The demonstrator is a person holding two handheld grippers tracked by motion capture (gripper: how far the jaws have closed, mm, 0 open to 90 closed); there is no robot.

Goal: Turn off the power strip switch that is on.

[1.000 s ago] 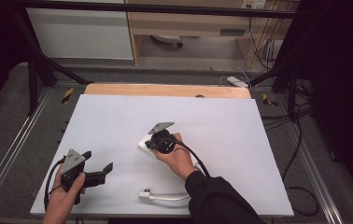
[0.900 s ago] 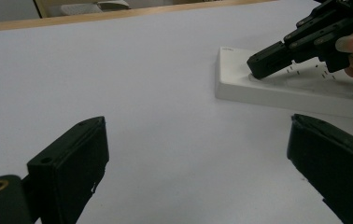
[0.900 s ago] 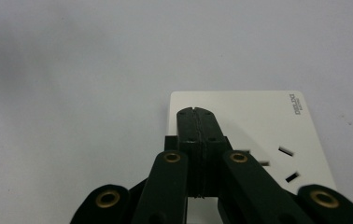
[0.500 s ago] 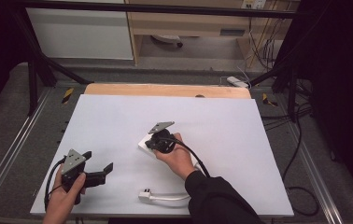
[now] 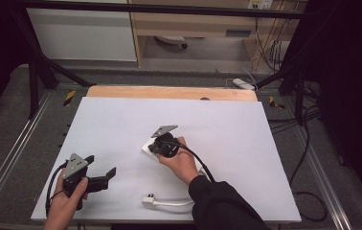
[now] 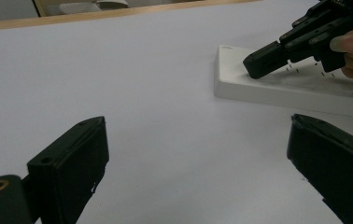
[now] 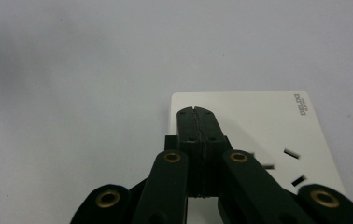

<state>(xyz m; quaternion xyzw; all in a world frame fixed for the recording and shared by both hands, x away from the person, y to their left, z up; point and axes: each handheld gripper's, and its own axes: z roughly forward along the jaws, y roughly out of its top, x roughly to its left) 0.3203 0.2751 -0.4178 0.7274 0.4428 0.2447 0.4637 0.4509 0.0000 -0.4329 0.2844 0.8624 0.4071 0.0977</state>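
1. High view: your right gripper (image 5: 156,147) rests its tips on the white power strip (image 5: 148,148) near the middle of the table (image 5: 265,143). Your left gripper (image 5: 103,173) hovers near the front left corner, well apart from the strip. A white plug (image 5: 148,200) with its cord lies by the front edge.
2. Left gripper view: your left gripper (image 6: 198,163) is spread wide with nothing between its jaws. Beyond them, the power strip (image 6: 277,88) lies flat, and the right gripper (image 6: 258,65) presses on its top.
3. Right gripper view: your right gripper (image 7: 194,113) is clenched, jaws together and gripping nothing, its tips touching the near-left corner of the power strip (image 7: 258,121) beside the socket slots (image 7: 291,153).
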